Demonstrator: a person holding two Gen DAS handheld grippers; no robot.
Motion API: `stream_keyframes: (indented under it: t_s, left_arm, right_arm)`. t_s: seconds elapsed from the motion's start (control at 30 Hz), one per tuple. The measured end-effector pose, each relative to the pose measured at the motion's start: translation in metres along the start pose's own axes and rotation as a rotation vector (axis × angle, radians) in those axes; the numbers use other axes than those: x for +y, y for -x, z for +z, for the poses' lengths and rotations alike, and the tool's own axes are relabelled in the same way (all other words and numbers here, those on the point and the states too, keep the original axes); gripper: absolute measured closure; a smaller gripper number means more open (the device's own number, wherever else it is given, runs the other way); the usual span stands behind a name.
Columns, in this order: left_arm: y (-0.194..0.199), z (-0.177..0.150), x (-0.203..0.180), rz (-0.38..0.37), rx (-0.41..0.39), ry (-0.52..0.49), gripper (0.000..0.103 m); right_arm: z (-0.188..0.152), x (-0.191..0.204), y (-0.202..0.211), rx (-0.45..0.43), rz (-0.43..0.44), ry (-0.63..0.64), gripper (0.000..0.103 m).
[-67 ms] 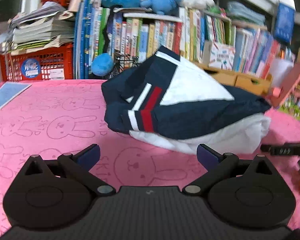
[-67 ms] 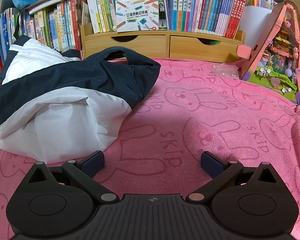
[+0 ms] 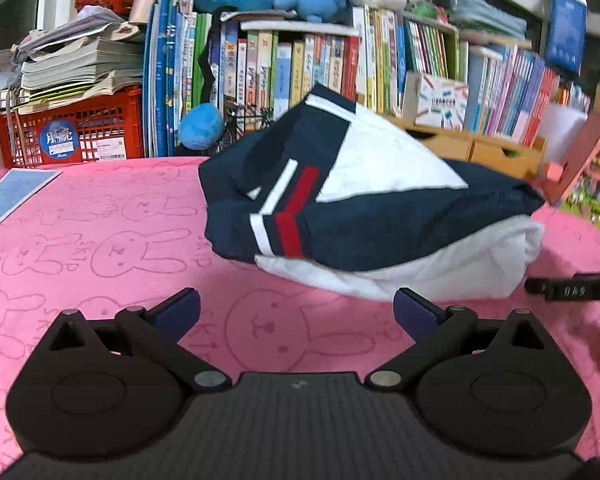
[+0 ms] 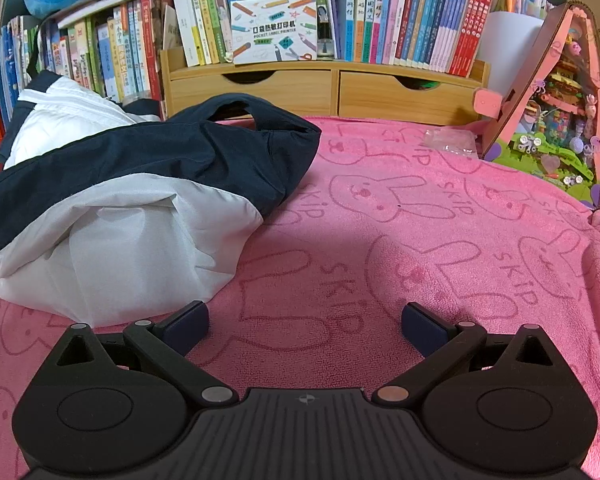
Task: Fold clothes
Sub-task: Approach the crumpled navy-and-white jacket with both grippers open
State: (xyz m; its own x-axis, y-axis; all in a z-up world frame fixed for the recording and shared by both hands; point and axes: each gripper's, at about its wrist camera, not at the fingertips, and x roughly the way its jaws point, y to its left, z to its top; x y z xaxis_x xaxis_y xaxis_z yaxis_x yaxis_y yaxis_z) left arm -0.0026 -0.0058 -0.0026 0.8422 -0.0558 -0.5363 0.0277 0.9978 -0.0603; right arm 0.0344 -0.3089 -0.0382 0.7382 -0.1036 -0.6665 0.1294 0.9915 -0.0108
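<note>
The navy and white jacket (image 3: 364, 208) lies in a loose heap on the pink towel (image 3: 100, 240) that covers the desk, toward its back edge, near the books (image 4: 400, 12). I judge that the folding is not yet begun; the next move calls for catching an edge and spreading the cloth flat. Left tongs (image 3: 296, 314) and right tongs (image 4: 305, 322) are both released, holding nothing, low at the near edge just before the heap.

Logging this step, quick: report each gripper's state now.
Left gripper: open, holding nothing, just short of the bundled navy-and-white jacket.
Right gripper: open, holding nothing, over the pink rabbit-print towel.
</note>
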Motion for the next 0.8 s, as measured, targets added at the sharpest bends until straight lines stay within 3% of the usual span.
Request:
stream_keyframes:
  t_s: [0.2, 0.43, 0.6, 0.8]
  left_arm:
    - [0.001, -0.01, -0.016, -0.026, -0.031, -0.042, 0.0]
    - [-0.01, -0.016, -0.015, -0.024, -0.001, -0.113, 0.0]
    - [-0.024, -0.024, -0.023, 0.006, 0.018, -0.146, 0.0]
    - [-0.023, -0.025, -0.031, 0.059, -0.044, -0.173, 0.0]
  right_arm:
    - [-0.008, 0.014, 0.015, 0.015, -0.014, -0.02, 0.0]
    - [-0.024, 0.042, 0.052, -0.078, 0.03, 0.096, 0.0]
    - [-0.03, 0.062, 0.069, -0.126, 0.042, 0.183, 0.0]
    - [-0.033, 0.069, 0.067, -0.143, 0.052, 0.142, 0.0]
